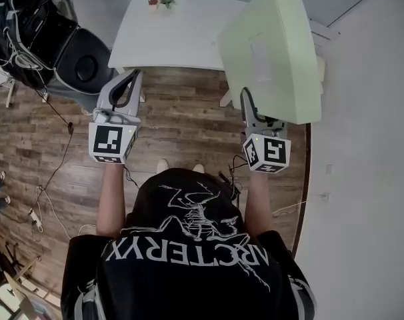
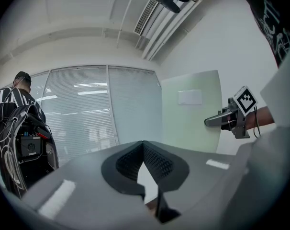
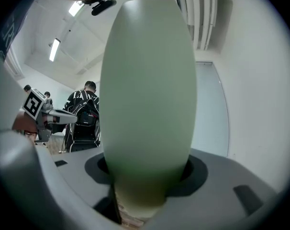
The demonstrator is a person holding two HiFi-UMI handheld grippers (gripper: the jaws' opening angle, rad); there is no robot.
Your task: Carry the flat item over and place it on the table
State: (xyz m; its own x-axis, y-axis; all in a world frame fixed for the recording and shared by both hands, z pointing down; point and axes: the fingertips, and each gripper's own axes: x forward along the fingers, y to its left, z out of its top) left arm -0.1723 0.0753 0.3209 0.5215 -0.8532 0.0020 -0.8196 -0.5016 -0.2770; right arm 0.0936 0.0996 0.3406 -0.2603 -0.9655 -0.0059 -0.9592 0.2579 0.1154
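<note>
board [image 1: 275, 52]: plain pale green
table [image 1: 169, 39]: white
floor [image 1: 182, 112]: brown wood planks
shirt [image 1: 189, 245]: black, white print
wall [image 1: 362, 145], right of frame: white

Head view steeply down; gripper views tilt upward along jaws (close), probably sharing green panel [image 2: 183, 123].

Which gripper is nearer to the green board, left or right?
Right. The right gripper clamps the green board at its near edge; the left gripper is apart from it, to its left, shut and empty.
</note>
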